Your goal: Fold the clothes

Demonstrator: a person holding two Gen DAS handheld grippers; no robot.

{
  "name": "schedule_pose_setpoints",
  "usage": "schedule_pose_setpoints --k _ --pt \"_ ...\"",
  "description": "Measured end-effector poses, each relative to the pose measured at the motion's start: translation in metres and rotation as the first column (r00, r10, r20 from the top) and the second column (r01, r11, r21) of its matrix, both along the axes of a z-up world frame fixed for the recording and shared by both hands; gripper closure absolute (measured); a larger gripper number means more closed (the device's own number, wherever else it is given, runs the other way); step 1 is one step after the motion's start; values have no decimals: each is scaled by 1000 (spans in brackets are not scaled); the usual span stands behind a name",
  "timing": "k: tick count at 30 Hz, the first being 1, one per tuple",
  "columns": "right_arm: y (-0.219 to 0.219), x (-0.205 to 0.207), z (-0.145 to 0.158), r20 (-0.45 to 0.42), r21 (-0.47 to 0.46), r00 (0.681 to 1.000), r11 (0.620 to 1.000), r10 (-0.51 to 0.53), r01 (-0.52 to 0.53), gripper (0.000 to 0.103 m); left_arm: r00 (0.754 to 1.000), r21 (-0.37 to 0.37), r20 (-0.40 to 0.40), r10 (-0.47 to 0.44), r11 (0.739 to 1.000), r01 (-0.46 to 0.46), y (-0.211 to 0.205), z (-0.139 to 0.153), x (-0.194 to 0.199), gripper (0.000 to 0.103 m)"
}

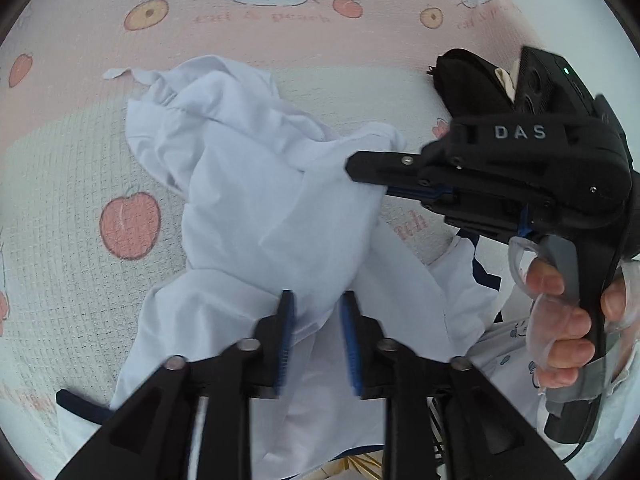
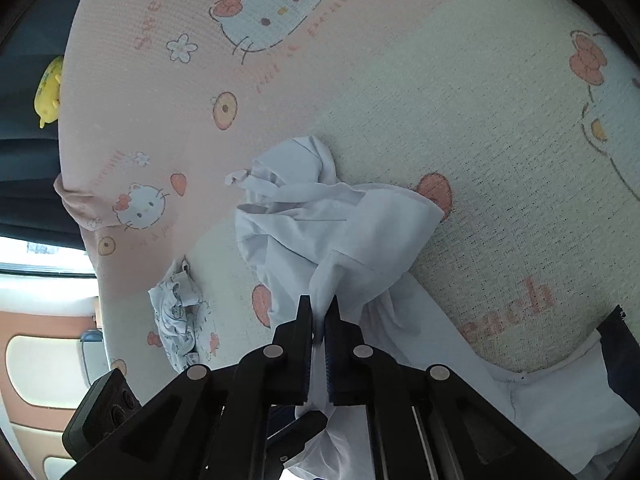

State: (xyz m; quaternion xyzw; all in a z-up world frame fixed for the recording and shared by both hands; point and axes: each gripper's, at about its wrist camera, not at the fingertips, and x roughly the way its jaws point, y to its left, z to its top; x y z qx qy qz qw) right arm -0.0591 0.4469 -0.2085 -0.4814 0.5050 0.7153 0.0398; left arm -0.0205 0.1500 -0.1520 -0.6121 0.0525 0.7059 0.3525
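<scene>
Still sorting out the crumpled pale-lilac cotton garment (image 1: 256, 200): right gripper (image 2: 319, 320) is pinching a fold, left gripper (image 1: 317, 312) is hanging spread around cloth. Probably needs spreading flat next.

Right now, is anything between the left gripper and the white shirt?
Nothing visible. The left gripper has its jaws apart with a fold of the white shirt already between them. The right gripper is shut on another fold, off to the side on the blanket.
</scene>
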Motion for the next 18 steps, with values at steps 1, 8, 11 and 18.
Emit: schedule_pose_setpoints --k 1,8,11,18 --pt "2 2 0 -1 -7 1000 1000 -6 6 100 1000 -11 -6 2 1000 -2 -4 -2 0 51" --pt "12 9 6 -42 -23 999 1000 -19 18 100 988 -96 -129 -83 993 71 -18 -13 22 42" --pt "16 12 6 -12 24 1000 999 -23 23 100 975 -125 -191 -116 988 93 -23 -7 33 42" --pt "28 20 7 -18 25 998 998 -64 64 100 957 -156 -231 -178 977 144 -49 9 38 42"
